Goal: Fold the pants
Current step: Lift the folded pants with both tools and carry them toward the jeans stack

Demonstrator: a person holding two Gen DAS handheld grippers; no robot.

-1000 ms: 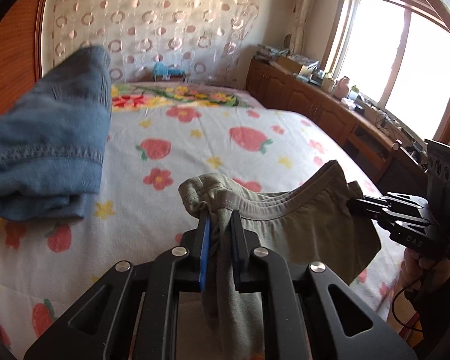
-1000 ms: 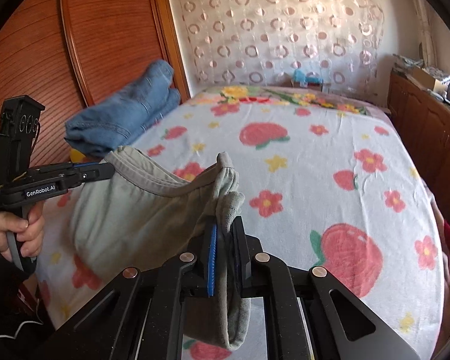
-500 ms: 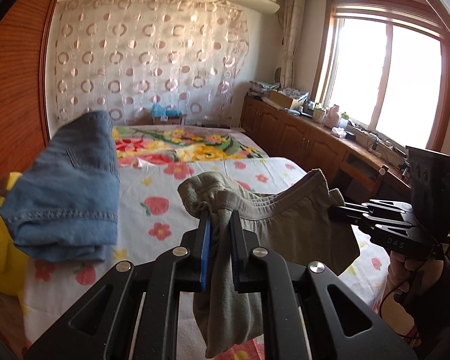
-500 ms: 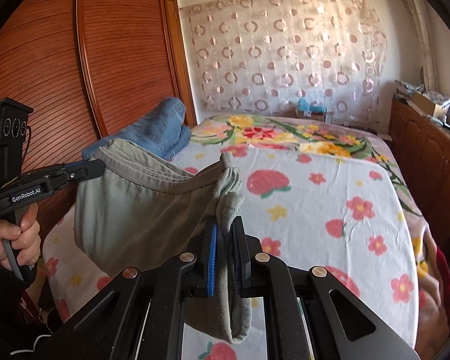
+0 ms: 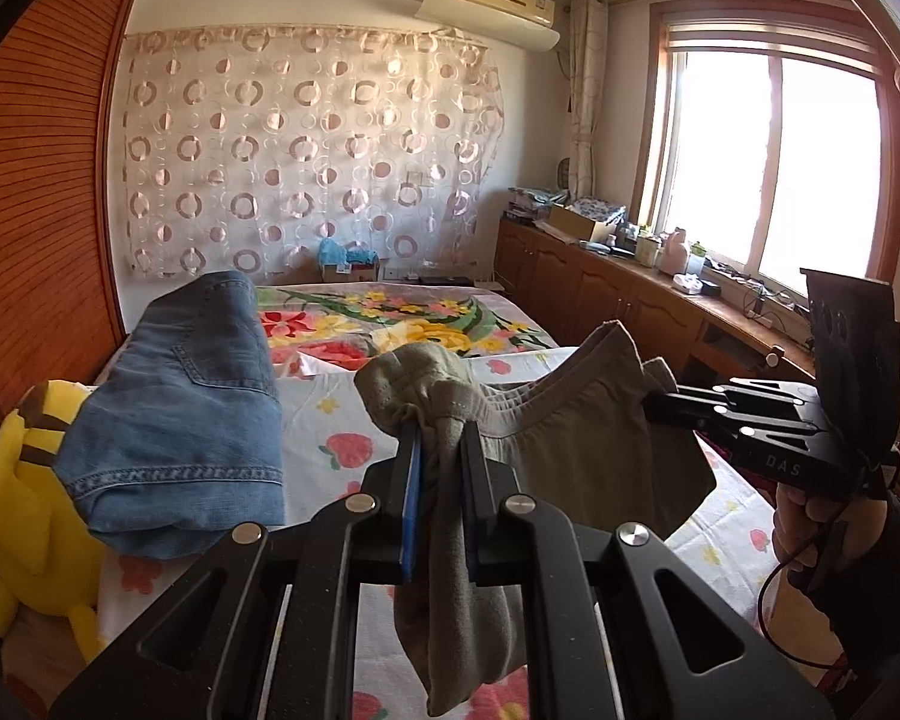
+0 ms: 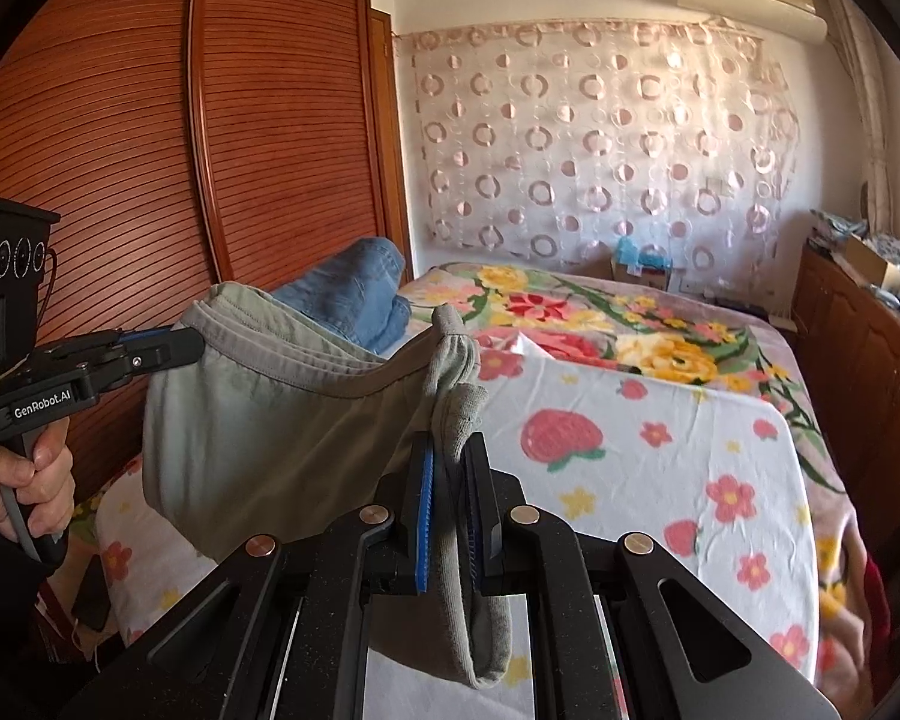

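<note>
I can't see the legs of the grey pants [image 5: 594,468]; they drop out of sight under my left gripper [image 5: 439,450] and my right gripper [image 6: 453,450]. The folded jeans [image 5: 180,414] cover part of the yellow toy [image 5: 24,510]. The things on the cabinet [image 5: 648,240] by the window are too small to tell. My arms are cut off by the picture edges

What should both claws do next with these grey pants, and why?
Probably carry the grey pants forward and lower them flat onto the bedspread. The left claw and right claw each pinch a waistband end, and the fabric hangs bunched in the air.
</note>
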